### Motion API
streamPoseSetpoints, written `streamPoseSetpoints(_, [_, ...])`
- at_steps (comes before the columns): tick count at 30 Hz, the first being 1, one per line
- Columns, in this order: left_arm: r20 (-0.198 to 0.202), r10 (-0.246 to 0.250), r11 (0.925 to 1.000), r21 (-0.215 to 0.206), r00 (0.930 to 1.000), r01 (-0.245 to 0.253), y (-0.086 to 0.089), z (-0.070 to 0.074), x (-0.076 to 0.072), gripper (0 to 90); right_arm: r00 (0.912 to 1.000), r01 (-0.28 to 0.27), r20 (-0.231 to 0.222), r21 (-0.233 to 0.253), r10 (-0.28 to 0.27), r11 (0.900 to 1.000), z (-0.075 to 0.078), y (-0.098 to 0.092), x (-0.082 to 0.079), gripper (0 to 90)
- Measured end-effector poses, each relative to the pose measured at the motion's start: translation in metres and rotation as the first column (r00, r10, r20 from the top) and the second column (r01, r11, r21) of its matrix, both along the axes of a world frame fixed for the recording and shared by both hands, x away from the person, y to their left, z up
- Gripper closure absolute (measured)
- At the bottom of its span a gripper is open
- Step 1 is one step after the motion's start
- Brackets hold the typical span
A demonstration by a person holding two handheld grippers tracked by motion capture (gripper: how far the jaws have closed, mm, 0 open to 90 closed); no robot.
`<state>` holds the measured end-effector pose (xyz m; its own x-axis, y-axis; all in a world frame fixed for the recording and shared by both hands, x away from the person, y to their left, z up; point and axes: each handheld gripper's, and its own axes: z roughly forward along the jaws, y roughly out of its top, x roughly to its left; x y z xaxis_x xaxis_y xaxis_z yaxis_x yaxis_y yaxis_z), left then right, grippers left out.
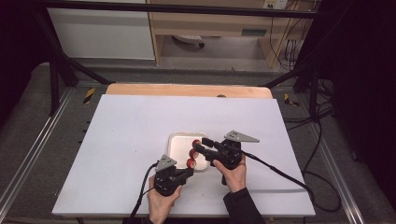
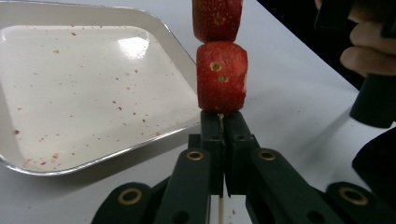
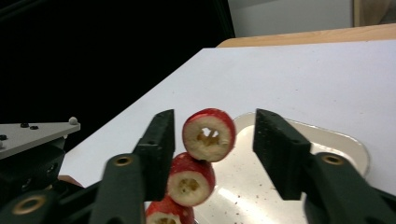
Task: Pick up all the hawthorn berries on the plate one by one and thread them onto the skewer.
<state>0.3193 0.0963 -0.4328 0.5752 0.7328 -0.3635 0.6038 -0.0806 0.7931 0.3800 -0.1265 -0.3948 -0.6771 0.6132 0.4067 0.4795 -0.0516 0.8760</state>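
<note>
Red fruit pieces [image 1: 193, 152], cored and strung on a thin wooden skewer [image 2: 220, 212], sit just right of centre in the high view, over the right part of the pale tray [image 1: 178, 143]. We hold the skewer's bare end in the left gripper [image 2: 221, 122], whose jaws are clamped together on the stick just below the lowest piece [image 2: 221, 76], low and central in the left gripper view. Our right gripper [image 3: 212, 140] has its jaws spread wide, one on each side of the top piece [image 3: 208, 134] in the middle of the right gripper view, touching nothing. We judge the step in hand to be gripping that top piece, either to seat it or to draw it off. To do this well we should keep the left gripper steady so the skewer does not swing, centre the piece between the right pads, close gently on its red sides so the soft flesh is not crushed, and move it straight along the stick over the speckled tray, so any drips land there.
</note>
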Motion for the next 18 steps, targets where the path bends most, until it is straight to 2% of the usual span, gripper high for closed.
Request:
streamPoseSetpoints(5, [0.020, 0.000, 0.9994, 0.034, 0.9998, -0.001, 0.005, 0.001, 0.000, 88.0, 1.0000, -0.003, -0.006, -0.072, 0.003, 0.997, 0.004, -0.008, 0.001, 26.7])
streamPoseSetpoints(10, [0.042, -0.008, 0.9969, 0.079, 0.9991, 0.004, 0.010, 0.002, 0.000, 88.0, 0.9998, 0.000, -0.022, -0.185, -0.004, 0.983, -0.002, -0.018, 0.002, 12.7])
streamPoseSetpoints(15, [0.048, -0.008, 0.9949, 0.101, 0.9988, 0.003, 0.014, 0.004, 0.001, 88.1, 0.9990, -0.001, -0.043, -0.253, -0.010, 0.967, -0.010, -0.034, 0.003, 7.1])
streamPoseSetpoints(18, [0.050, -0.006, 0.9941, 0.108, 0.9987, 0.001, 0.017, 0.007, 0.002, 88.1, 0.9992, 0.003, -0.036, -0.299, -0.014, 0.954, -0.015, -0.045, 0.002, 6.0])
